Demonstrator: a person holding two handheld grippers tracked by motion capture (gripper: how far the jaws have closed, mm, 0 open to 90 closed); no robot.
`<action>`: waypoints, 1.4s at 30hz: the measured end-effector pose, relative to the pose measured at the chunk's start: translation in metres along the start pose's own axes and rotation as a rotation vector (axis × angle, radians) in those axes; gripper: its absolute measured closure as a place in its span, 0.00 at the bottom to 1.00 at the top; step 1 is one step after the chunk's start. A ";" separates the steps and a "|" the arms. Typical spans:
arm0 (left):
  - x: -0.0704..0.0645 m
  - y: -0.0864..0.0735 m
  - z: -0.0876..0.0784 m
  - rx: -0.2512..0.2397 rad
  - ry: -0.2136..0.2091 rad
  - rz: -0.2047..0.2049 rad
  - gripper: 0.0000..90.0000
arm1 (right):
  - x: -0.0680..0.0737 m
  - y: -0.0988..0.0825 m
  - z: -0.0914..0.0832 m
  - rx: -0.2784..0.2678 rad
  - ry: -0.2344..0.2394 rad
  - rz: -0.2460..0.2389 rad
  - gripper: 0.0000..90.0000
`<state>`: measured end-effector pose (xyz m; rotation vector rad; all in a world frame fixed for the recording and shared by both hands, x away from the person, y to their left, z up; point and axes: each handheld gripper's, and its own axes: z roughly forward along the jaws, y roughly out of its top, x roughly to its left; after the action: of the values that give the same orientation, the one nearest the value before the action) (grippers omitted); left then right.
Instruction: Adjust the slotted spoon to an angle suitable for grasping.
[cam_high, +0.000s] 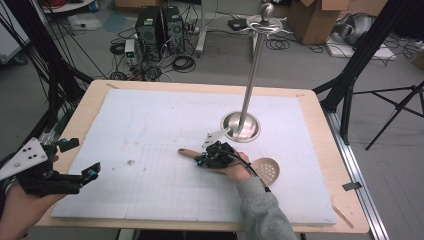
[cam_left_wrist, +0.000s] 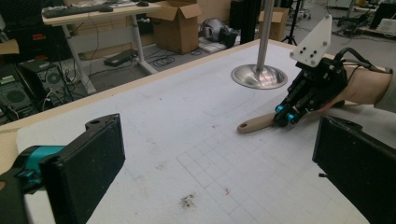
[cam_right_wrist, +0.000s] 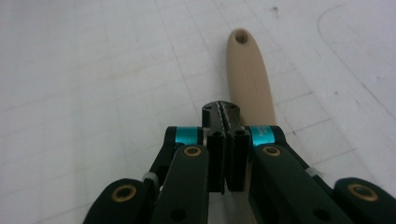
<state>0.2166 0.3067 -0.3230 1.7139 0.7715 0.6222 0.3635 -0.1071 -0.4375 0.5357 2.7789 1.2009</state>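
Note:
A slotted spoon lies flat on the white foam board (cam_high: 150, 115), its beige handle (cam_high: 186, 152) pointing left and its round perforated head (cam_high: 266, 170) to the right of the person's wrist. My right gripper (cam_high: 201, 160) is low over the handle with its jaws pressed together. In the right gripper view the shut tips (cam_right_wrist: 222, 111) sit just left of the handle (cam_right_wrist: 250, 79), with nothing between them. The left gripper view shows that gripper (cam_left_wrist: 285, 119) at the handle (cam_left_wrist: 256, 124). My left gripper (cam_high: 82, 159) hovers at the board's left edge, its pads (cam_left_wrist: 93, 161) wide apart and empty.
A tall metal utensil stand with hooks at its top has its round base (cam_high: 240, 128) just behind the right gripper; the base (cam_left_wrist: 259, 76) also appears in the left gripper view. The wooden table rim (cam_high: 320, 150) frames the board. Computers, cables and boxes cover the floor beyond.

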 end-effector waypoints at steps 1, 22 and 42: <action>0.000 0.000 0.000 0.000 0.000 0.001 0.03 | 0.000 0.001 -0.002 -0.016 0.010 0.002 0.99; 0.000 0.005 0.024 0.010 -0.044 0.003 0.03 | 0.005 -0.003 -0.095 -0.197 -0.063 0.024 0.57; 0.002 0.004 0.025 0.012 -0.047 -0.004 0.03 | -0.003 -0.016 -0.140 -0.280 -0.077 0.062 0.13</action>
<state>0.2375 0.2919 -0.3251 1.7310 0.7469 0.5738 0.3345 -0.2155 -0.3527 0.6300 2.4890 1.5152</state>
